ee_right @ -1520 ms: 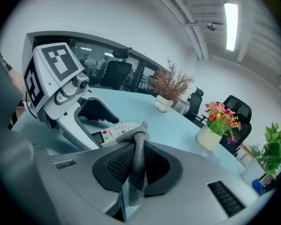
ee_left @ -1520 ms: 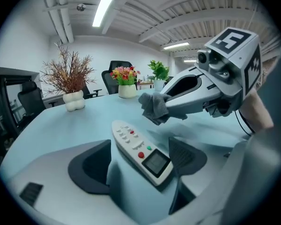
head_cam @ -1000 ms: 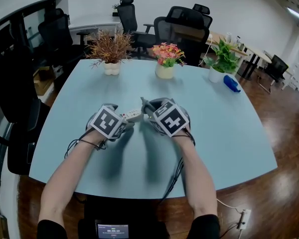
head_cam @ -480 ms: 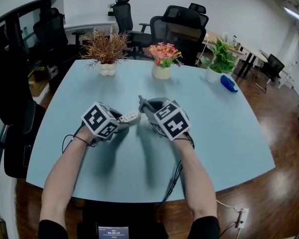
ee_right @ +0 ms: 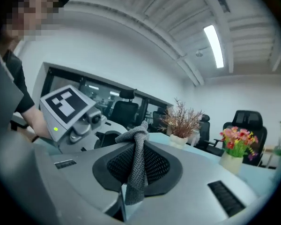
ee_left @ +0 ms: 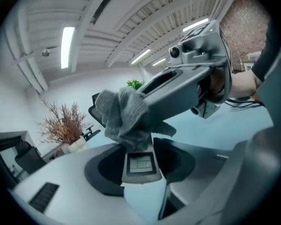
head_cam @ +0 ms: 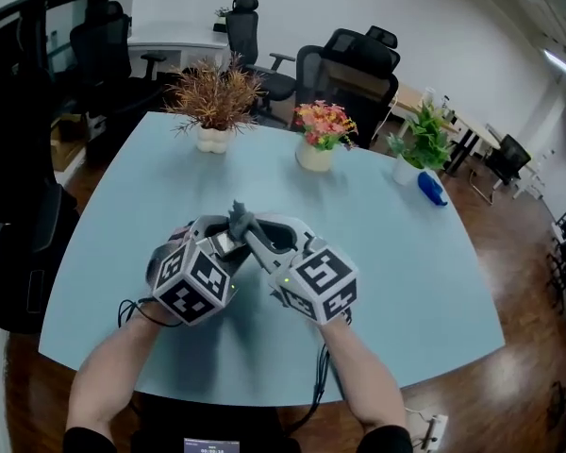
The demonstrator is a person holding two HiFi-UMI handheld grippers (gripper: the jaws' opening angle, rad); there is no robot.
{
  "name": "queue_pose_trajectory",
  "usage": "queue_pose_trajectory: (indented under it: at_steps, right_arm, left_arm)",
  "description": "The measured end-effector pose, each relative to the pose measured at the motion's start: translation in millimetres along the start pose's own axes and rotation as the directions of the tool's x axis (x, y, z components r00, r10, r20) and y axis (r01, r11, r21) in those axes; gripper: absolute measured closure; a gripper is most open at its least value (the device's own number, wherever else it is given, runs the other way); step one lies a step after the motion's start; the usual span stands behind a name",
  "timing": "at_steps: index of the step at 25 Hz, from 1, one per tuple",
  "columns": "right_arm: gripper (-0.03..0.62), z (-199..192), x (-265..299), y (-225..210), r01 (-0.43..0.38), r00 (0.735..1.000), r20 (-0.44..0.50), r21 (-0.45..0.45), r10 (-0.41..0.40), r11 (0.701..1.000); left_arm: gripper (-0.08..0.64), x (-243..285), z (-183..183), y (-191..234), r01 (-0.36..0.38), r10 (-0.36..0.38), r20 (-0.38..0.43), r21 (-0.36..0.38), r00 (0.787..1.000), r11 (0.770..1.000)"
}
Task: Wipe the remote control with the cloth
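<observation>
Both grippers hover close together above the pale blue table (head_cam: 410, 253). My left gripper (head_cam: 223, 242) is shut on a white remote control (ee_left: 140, 165), which lies lengthwise between its jaws with its small screen facing up. A grey knitted cloth (ee_right: 136, 170) is pinched in my right gripper (head_cam: 249, 230), which is shut on it. In the left gripper view the bunched cloth (ee_left: 123, 116) rests on the remote's far end. From the head view the cloth (head_cam: 238, 219) sticks up where the two grippers meet, and the remote (head_cam: 223, 244) is mostly hidden.
At the table's far side stand a dried plant in a white pot (head_cam: 214, 111), a pot of pink and orange flowers (head_cam: 320, 132), a green plant (head_cam: 421, 135) and a blue object (head_cam: 432, 187). Black office chairs (head_cam: 354, 59) stand behind the table.
The left jaws have closed on the remote and lifted it off the table. Both grippers rose and came nearer me, and the right one brought the cloth onto the remote's end.
</observation>
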State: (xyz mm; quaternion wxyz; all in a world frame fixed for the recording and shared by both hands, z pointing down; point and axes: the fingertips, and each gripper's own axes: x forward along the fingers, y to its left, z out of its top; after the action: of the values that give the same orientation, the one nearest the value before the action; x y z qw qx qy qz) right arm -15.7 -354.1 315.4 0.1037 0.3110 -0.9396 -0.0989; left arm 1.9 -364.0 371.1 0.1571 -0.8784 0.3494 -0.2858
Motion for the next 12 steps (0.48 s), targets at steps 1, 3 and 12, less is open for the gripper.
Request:
queue_pose_trajectory:
  at_steps: [1,3,12]
  right_arm:
    - [0.566,-1.9,1.5,-3.7,0.04,0.999,-0.013,-0.029,-0.04,0.999]
    - [0.566,-6.5,-1.6,-23.4,0.136,0.99,-0.03,-0.045,-0.137,0.99]
    - [0.566,14.7,7.4,14.4,0.034,0.999,0.042,-0.112,-0.03,0.993]
  left_arm:
    - [0.376,-3.1,2.4,0.6,-0.015,0.015,0.008,0.019,1.0,1.0]
    - [0.376,-7.0,5.4,1.3,-0.031,0.031,0.019,0.041,0.999,0.999]
    - [0.376,-21.2,8.7,19.4,-0.118,0.116,0.069,0.031,0.991,0.993]
